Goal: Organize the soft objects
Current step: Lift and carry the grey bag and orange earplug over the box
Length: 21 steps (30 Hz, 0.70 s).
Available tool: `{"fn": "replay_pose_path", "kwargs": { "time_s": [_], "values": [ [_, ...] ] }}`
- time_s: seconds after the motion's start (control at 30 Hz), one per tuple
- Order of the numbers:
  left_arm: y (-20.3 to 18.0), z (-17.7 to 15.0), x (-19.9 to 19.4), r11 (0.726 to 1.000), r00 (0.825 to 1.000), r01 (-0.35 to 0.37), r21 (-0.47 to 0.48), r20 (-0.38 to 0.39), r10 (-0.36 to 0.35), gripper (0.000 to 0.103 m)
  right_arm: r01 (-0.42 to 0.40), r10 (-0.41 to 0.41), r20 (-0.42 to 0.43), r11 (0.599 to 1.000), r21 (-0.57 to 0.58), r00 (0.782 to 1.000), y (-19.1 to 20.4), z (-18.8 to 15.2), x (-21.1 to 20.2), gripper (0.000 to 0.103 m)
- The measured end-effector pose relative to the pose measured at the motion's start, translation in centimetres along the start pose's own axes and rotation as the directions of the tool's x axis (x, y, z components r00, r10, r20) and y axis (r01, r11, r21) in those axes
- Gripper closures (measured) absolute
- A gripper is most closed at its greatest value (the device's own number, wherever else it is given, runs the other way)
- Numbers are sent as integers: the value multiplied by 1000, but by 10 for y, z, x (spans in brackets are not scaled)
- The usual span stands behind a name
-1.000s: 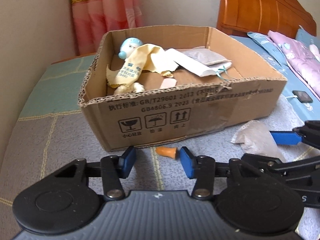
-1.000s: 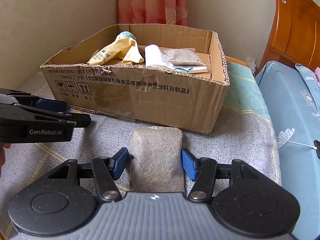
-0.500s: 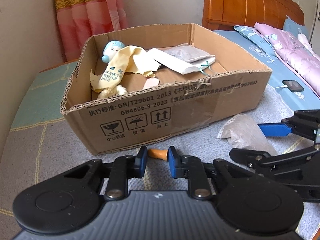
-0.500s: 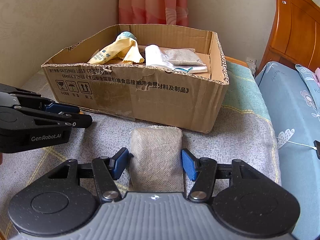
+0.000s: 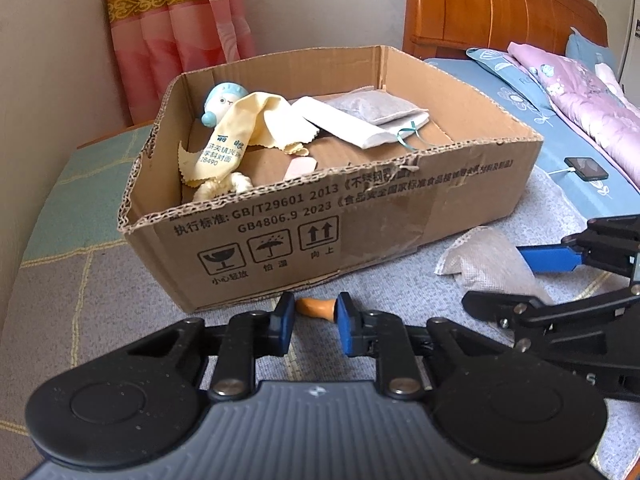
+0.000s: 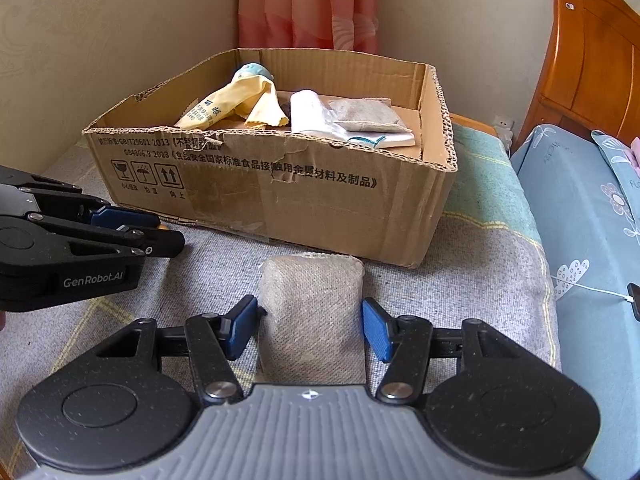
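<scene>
A small orange soft piece (image 5: 315, 308) lies on the grey blanket just in front of the cardboard box (image 5: 360, 220). My left gripper (image 5: 314, 320) is shut on it, one blue pad against each end. A beige woven sachet (image 6: 312, 312) lies between the blue pads of my right gripper (image 6: 310, 328). Its jaws are closing, the pads stand at the sachet's sides, and the sachet does not look squeezed. The box (image 6: 320, 200) holds a yellow cloth (image 5: 256, 120), a blue-capped toy (image 5: 220, 104), a white roll (image 5: 340, 124) and a grey sachet (image 5: 372, 104).
The box sits on a grey checked blanket (image 6: 480, 280) near the wall and a pink curtain (image 6: 308, 4). To the right is a bed with a blue sheet (image 6: 592, 220), a phone on a cable (image 5: 586, 168) and a wooden headboard (image 5: 500, 12).
The left jaws have closed in from wide apart onto the orange piece. The left view has rolled slightly. The right pads have barely shifted beside the sachet.
</scene>
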<state>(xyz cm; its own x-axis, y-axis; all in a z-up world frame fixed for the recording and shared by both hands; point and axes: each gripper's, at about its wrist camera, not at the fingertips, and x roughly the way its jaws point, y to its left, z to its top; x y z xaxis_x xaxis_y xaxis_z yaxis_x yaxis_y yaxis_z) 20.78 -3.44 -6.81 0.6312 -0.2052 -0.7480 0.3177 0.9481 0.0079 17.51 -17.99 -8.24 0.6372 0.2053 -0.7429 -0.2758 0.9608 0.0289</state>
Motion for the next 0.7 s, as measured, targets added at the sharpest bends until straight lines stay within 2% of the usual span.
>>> {"fn": "replay_pose_path", "kwargs": {
  "time_s": [0.1, 0.2, 0.5, 0.7],
  "values": [
    [-1, -1, -2, 1000, 1000, 7, 18, -6, -7, 83, -1, 1, 0, 1000, 5, 1000, -1, 0, -2, 59],
    [-1, -3, -6, 999, 1000, 20, 36, -15, -20, 83, -7, 7, -3, 1000, 9, 1000, -5, 0, -5, 64],
    [-3, -4, -37, 995, 998, 61, 74, -17, -60, 83, -37, 38, -22, 999, 33, 999, -19, -5, -21, 69],
    [-3, 13, -69, 989, 994, 92, 113, 40, -97, 83, -52, 52, -11, 999, 16, 999, -27, -6, -45, 70]
  ]
}}
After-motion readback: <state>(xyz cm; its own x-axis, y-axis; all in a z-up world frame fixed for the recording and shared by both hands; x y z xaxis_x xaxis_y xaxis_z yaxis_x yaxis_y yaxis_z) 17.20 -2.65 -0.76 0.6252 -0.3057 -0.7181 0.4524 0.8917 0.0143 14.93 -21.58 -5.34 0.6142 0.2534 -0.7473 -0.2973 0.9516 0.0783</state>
